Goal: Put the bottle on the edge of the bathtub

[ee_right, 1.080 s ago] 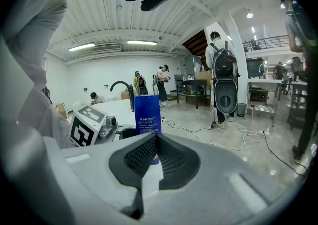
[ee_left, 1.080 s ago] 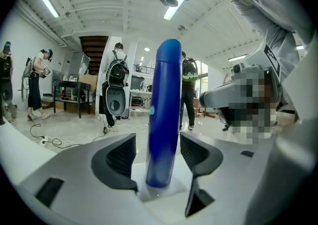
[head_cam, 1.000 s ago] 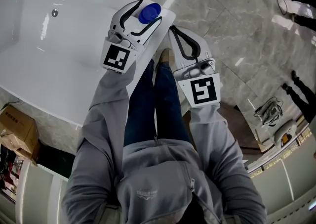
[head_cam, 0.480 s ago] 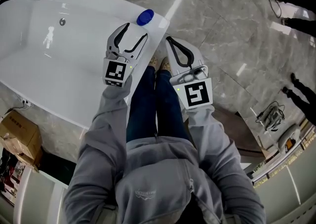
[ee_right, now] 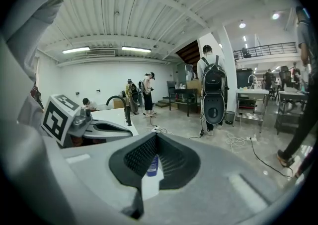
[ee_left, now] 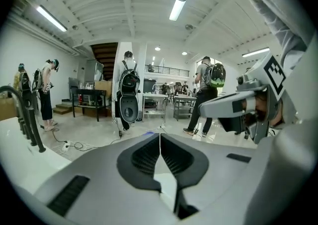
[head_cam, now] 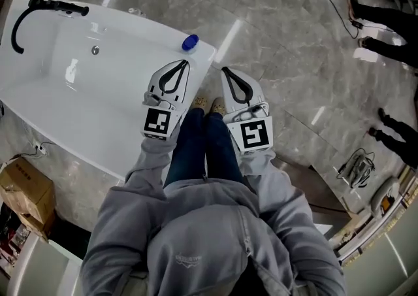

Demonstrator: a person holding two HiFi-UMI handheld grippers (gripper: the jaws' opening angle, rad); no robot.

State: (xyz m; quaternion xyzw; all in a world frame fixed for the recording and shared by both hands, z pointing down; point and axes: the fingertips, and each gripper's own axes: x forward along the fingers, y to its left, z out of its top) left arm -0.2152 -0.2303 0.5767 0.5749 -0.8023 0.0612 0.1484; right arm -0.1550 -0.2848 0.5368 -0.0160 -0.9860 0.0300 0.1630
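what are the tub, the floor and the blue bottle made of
Bathtub: glossy white, likely acrylic or enamel, judging by the sharp light reflections. Floor: polished grey marble-look stone or tile, veined and mirroring the lights. Bottle: blue, probably plastic; too small to be sure.

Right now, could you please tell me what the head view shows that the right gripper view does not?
Only the head view: the cardboard box and the bathtub's drain. Only the right gripper view: ceiling lights and a person with a backpack. Both: the blue bottle standing on the bathtub's edge, the black faucet and the left gripper.
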